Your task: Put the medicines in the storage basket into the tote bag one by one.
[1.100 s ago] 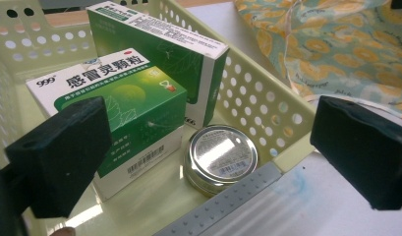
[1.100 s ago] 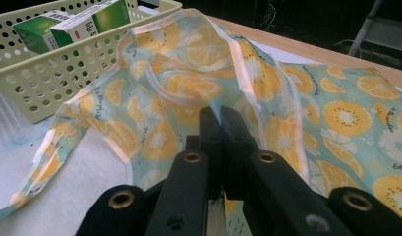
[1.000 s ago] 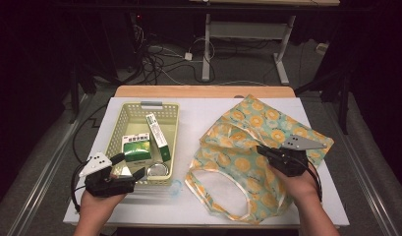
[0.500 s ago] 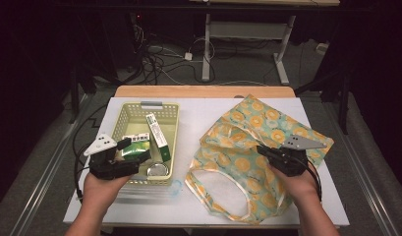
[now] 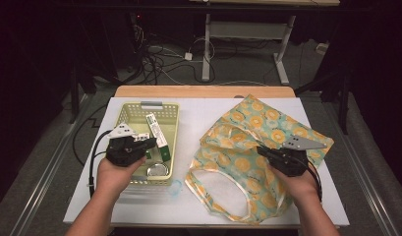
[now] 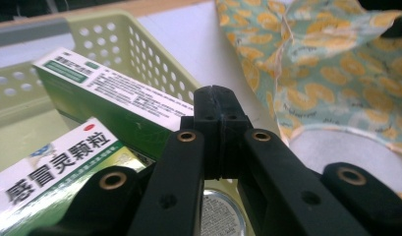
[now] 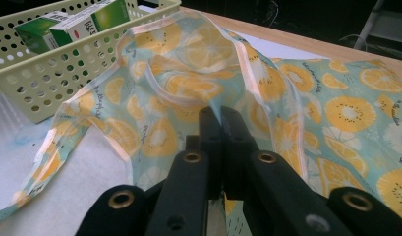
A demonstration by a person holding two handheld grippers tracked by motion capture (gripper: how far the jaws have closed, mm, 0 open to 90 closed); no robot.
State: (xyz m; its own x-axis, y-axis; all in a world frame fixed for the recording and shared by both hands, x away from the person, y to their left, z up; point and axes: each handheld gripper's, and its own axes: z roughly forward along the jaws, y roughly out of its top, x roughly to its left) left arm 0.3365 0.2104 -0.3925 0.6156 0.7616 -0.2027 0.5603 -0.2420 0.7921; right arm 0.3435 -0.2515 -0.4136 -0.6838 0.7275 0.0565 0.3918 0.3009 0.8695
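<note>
High view: the left gripper has come forward over the last second from the near left corner of the basket to hang above its near half, over the green medicine box and just in front of the long green-and-white carton; a round tin lies at the basket's near end. In the left gripper view its fingers are pressed together with nothing between them, so they would need to part before a box can be taken. The right gripper has not shifted: to the right of the basket, its fingers are closed on the rim of the orange-print bag, lifting it so the mouth stands open on the white surface. I judge packing is about to begin.
</note>
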